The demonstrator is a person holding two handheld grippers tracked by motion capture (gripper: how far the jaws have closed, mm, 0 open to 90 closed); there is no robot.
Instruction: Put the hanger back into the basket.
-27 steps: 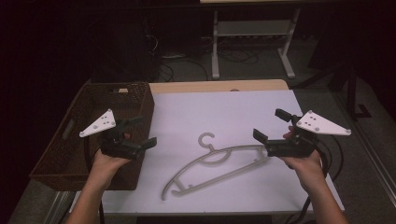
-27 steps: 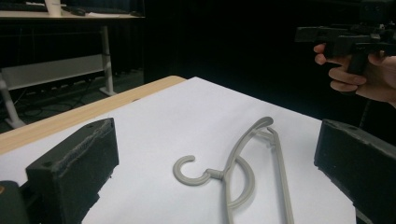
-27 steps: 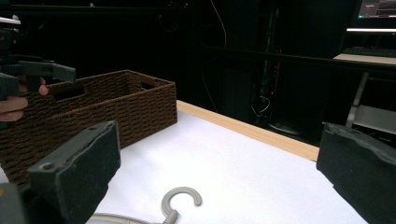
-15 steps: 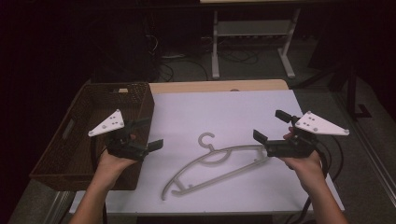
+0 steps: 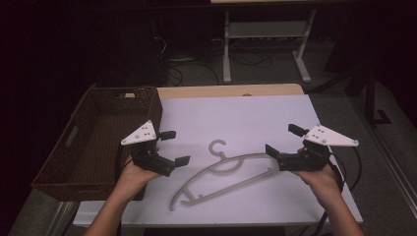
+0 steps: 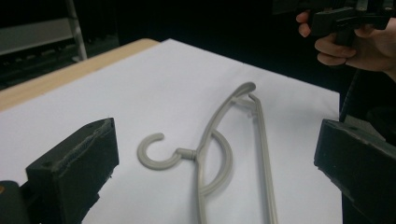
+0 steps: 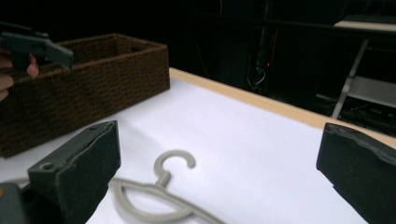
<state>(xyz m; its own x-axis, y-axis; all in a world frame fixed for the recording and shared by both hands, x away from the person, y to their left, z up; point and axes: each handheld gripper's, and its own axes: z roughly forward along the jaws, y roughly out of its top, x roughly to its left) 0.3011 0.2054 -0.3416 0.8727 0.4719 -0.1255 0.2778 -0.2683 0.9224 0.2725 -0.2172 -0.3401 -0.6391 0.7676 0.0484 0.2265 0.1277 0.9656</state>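
- grey plastic hanger [image 5: 223, 169] lies flat on the white sheet [image 5: 246, 118] covering the table, roughly mid-table, between the two grippers; touching neither.
- hanger hook end points toward the far side of the table; curved inner brace and straight lower bar visible in left gripper view [image 6: 219, 154]; hook and part of the brace seen in right gripper view [image 7: 170, 182].
- left gripper [image 5: 172, 147], held in the person's left hand [image 5: 130, 174], sits just off the near right corner of the basket; jaws spread wide, nothing between them. aimed toward the hanger.
- right gripper [image 5: 282, 140], held in the right hand [image 5: 322, 177], is near the hanger's right end; jaws likewise spread apart, gripping nothing.
- brown woven basket [image 5: 93, 142] stands at the table's left edge, partly over the sheet; inside looks bare, dark. cut-out handles in its walls.
- wooden table edge [image 5: 226, 91] shows beyond the sheet at the far side.
- markings: no brand, label or legible writing on hanger, basket or grippers. grey plates on the grippers carry small holes only.
- bkgd: dark floor, cables, light metal stand [image 5: 265, 42] behind the table.
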